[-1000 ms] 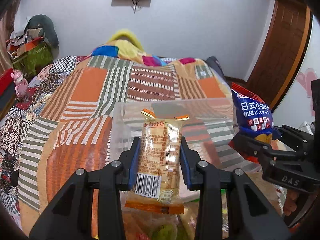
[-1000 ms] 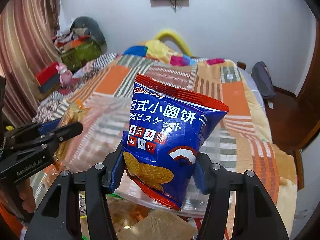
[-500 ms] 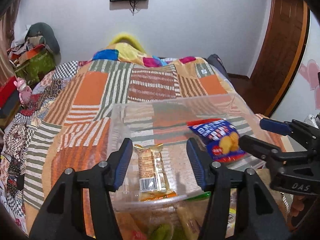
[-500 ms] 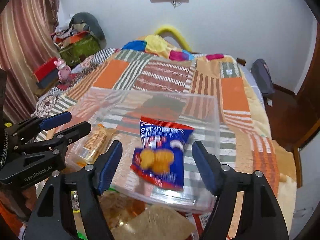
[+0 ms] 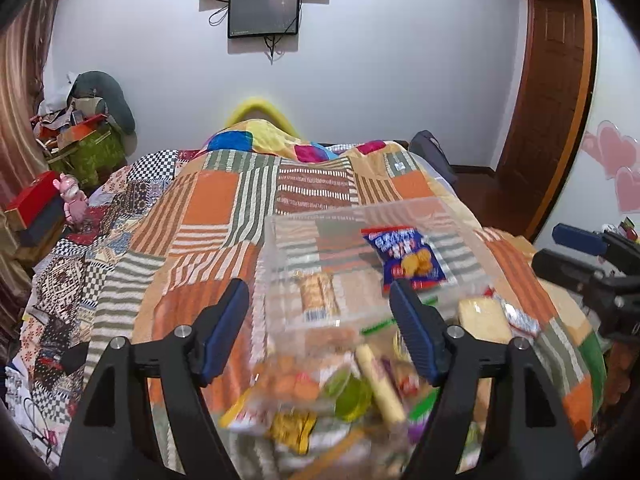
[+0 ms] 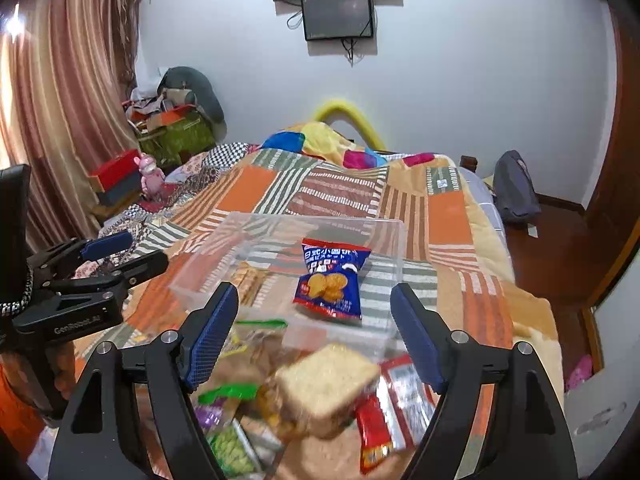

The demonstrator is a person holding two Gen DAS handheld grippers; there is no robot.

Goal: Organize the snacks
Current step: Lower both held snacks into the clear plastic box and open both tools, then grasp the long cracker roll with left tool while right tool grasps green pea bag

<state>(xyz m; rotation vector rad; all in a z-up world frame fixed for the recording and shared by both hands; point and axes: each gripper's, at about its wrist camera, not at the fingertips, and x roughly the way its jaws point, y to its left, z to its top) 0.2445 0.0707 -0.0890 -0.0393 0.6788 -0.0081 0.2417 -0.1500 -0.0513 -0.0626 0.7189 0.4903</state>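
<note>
A clear plastic bin (image 5: 276,264) (image 6: 396,236) sits on the quilted bed. Inside it lie a blue biscuit bag (image 5: 408,258) (image 6: 332,280) and a tan wrapped cake bar (image 5: 318,296) (image 6: 246,276). My left gripper (image 5: 320,336) is open and empty, above the near edge of the bin. My right gripper (image 6: 314,336) is open and empty too, near the bin's front wall. A pile of loose snacks lies below both grippers: a wrapped bread slice (image 6: 328,380) (image 5: 484,316), a red packet (image 6: 392,404), green packets (image 6: 232,448) and a yellow packet (image 5: 292,424).
The patchwork quilt (image 5: 224,208) covers the bed. A pink toy (image 6: 150,176) and red box (image 6: 114,174) sit at the left edge. A dark backpack (image 6: 516,188) stands on the floor at right, by a wooden door (image 5: 552,92).
Both grippers opened and dropped their snacks into the bin, the bar from the left and the blue bag from the right. Both have since pulled back toward the loose pile.
</note>
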